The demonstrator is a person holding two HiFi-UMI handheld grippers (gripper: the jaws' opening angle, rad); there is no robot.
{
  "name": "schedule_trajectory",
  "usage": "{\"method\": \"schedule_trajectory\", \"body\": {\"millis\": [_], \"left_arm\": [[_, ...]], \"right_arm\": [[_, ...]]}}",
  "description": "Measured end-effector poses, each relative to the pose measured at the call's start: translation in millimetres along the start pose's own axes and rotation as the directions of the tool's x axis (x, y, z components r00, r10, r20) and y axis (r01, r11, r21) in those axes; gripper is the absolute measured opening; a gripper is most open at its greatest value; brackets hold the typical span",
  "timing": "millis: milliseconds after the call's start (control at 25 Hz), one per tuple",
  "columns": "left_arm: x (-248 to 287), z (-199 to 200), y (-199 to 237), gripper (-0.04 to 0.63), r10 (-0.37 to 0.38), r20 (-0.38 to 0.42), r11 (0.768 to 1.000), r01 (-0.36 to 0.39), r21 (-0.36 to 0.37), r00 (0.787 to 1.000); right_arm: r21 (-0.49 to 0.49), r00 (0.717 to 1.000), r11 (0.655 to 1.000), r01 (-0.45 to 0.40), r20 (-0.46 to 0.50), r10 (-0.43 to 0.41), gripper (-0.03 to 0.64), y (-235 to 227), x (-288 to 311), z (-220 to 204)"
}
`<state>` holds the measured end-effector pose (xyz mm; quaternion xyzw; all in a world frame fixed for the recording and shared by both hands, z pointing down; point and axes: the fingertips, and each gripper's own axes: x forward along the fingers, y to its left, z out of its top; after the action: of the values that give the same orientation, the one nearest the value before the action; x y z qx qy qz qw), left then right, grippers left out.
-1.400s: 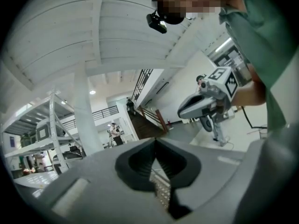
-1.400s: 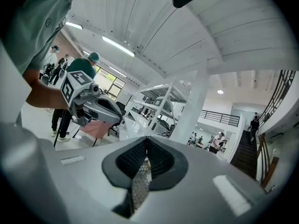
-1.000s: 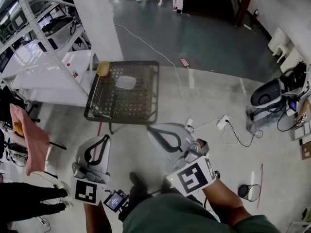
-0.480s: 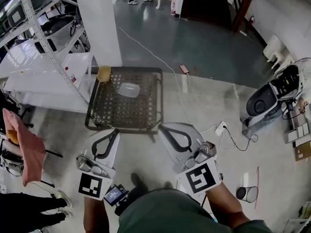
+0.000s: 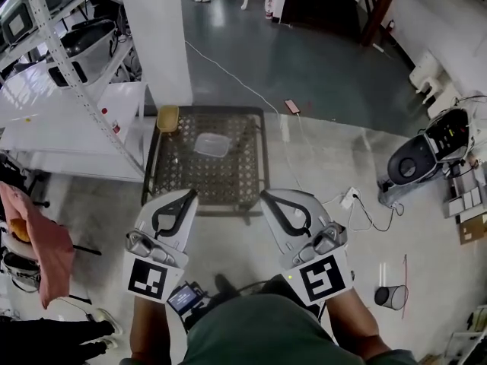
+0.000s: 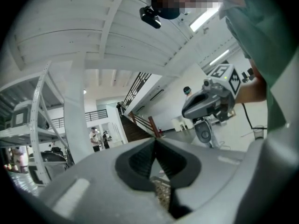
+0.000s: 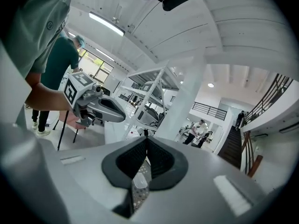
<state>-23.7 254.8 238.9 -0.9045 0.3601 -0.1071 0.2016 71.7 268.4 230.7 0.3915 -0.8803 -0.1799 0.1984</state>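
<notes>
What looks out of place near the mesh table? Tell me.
A phone lies on the floor beside the far right corner of the mesh table, with a white cable trailing past it across the floor. Nothing looks spilled or broken.

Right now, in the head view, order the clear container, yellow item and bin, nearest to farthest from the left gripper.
1. Clear container, on the table ahead of the left gripper.
2. Yellow item, table's far-left corner.
3. Bin, floor at far right.

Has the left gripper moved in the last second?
Yes. In the head view, the left gripper has advanced toward the mesh table, reaching its near edge.
</notes>
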Motion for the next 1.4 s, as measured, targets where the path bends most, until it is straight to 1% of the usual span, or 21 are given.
{"method": "schedule_trajectory", "body": {"millis": [120,280,440,520,600,680,840,960,1080,1280,1400], "left_arm": [[8.2,-12.1,12.3,0.002,0.002,-0.005,1.000,-0.002,-0.027,1.000],[25.6,-29.6,20.5,0.002,-0.002,-0.029,0.999,0.001,-0.043,1.000],[52.3,-44.0,35.8,0.002,0.030,-0.075,0.999,-0.032,-0.022,0.997],[66.8,-46.6,45.3,0.002,0.040,-0.093,0.999,-0.042,-0.017,0.995],[81.9,-46.1,53.9,0.002,0.054,-0.101,0.998,-0.056,-0.018,0.993],[99.8,-46.8,66.2,0.002,0.087,-0.102,0.996,-0.088,-0.005,0.991],[138.2,-55.0,89.6,0.002,0.164,-0.099,0.986,-0.165,-0.010,0.982],[163.6,-63.7,98.4,0.002,0.192,-0.121,0.981,-0.194,-0.011,0.974],[180.5,-73.9,107.4,0.002,0.220,-0.140,0.974,-0.225,-0.022,0.965],[193.5,-92.6,118.6,0.002,0.238,-0.199,0.968,-0.249,-0.030,0.951],[199.0,-103.1,125.3,0.002,0.227,-0.228,0.970,-0.240,-0.031,0.947]], "right_arm": [[-0.008,1.000,1.000,-0.010,-0.010,0.010,0.006,-4.8,18.9,-3.5],[-0.002,0.999,1.000,-0.031,-0.017,0.031,0.006,-16.7,41.6,-16.8],[-0.017,0.997,0.997,-0.072,0.037,0.073,0.006,-40.9,72.3,-27.1],[-0.006,0.994,0.996,-0.091,0.068,0.091,0.006,-56.5,88.7,-29.3],[0.002,0.990,0.993,-0.117,0.082,0.117,0.006,-72.0,101.1,-32.8],[-0.005,0.984,0.989,-0.149,0.094,0.149,0.006,-87.4,114.4,-39.1],[-0.027,0.973,0.981,-0.194,0.124,0.196,0.006,-121.4,142.0,-55.4],[-0.027,0.966,0.976,-0.217,0.141,0.218,0.006,-144.0,158.0,-68.2],[-0.020,0.957,0.968,-0.249,0.148,0.249,0.006,-155.9,173.7,-80.1],[0.003,0.947,0.958,-0.286,0.156,0.282,0.006,-163.3,195.8,-92.7],[0.020,0.944,0.954,-0.299,0.152,0.292,0.008,-163.4,210.0,-99.7]]}}
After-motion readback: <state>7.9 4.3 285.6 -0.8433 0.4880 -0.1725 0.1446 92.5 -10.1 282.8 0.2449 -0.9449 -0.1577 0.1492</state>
